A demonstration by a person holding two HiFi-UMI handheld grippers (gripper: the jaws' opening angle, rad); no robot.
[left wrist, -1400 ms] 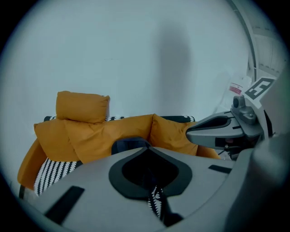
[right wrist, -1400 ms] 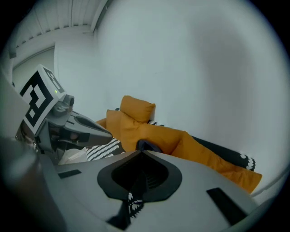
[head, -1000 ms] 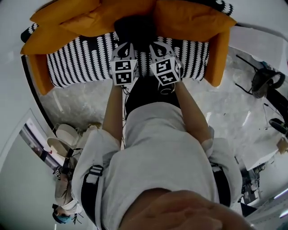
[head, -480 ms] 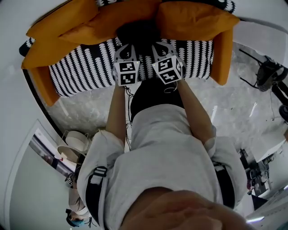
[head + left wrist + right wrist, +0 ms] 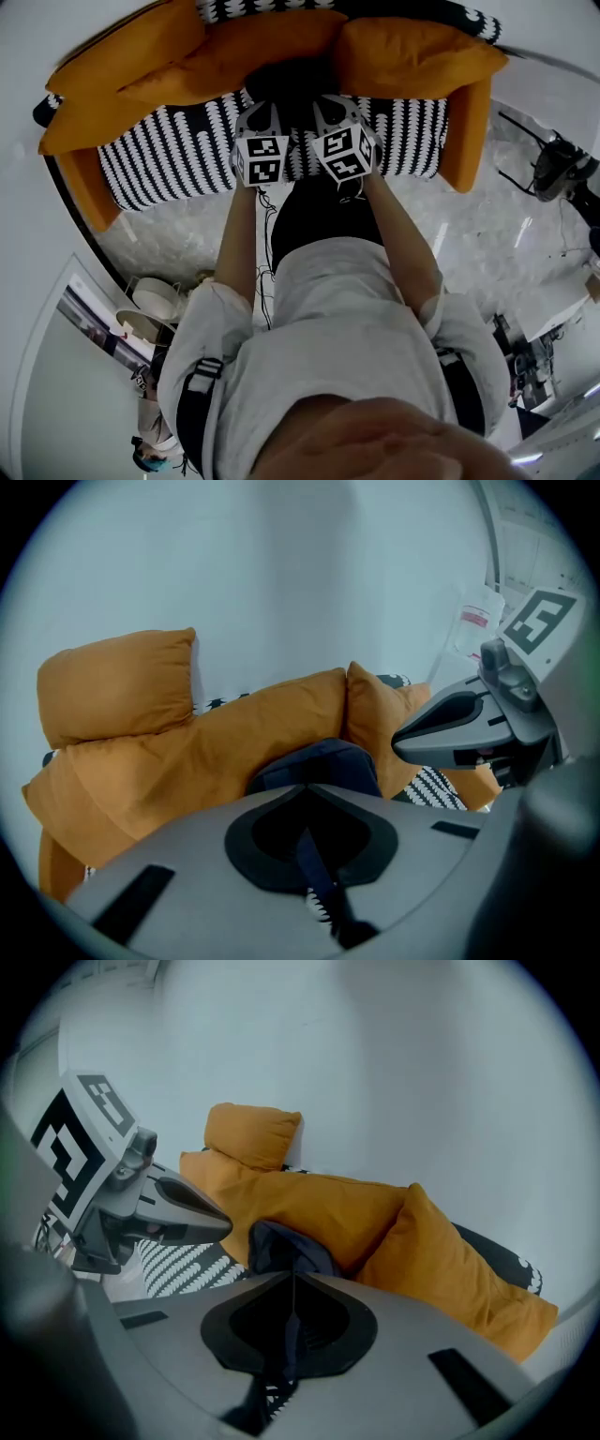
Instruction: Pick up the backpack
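A dark navy backpack [image 5: 286, 82] leans against the orange cushions [image 5: 234, 52] at the back of a black-and-white striped sofa [image 5: 169, 150]. My left gripper [image 5: 262, 108] and right gripper [image 5: 328, 105] hang side by side just in front of it, above the seat. In the left gripper view the jaws [image 5: 305, 786] are shut on a dark blue backpack strap [image 5: 316, 869], with the backpack [image 5: 319, 761] right behind them. The right gripper view shows the same: jaws [image 5: 292, 1275] shut on a strap [image 5: 289, 1335], backpack [image 5: 281, 1244] beyond.
An orange armrest [image 5: 464, 131] bounds the sofa on the right, with another cushion [image 5: 412, 56] above it. A white wall rises behind. On the marbled floor [image 5: 169, 234] are a dark chair [image 5: 561, 167] at right and pale round stools [image 5: 155, 300] at lower left.
Both grippers have sunk a little toward the sofa seat, still side by side and still shut on the straps. The head view has shifted slightly.
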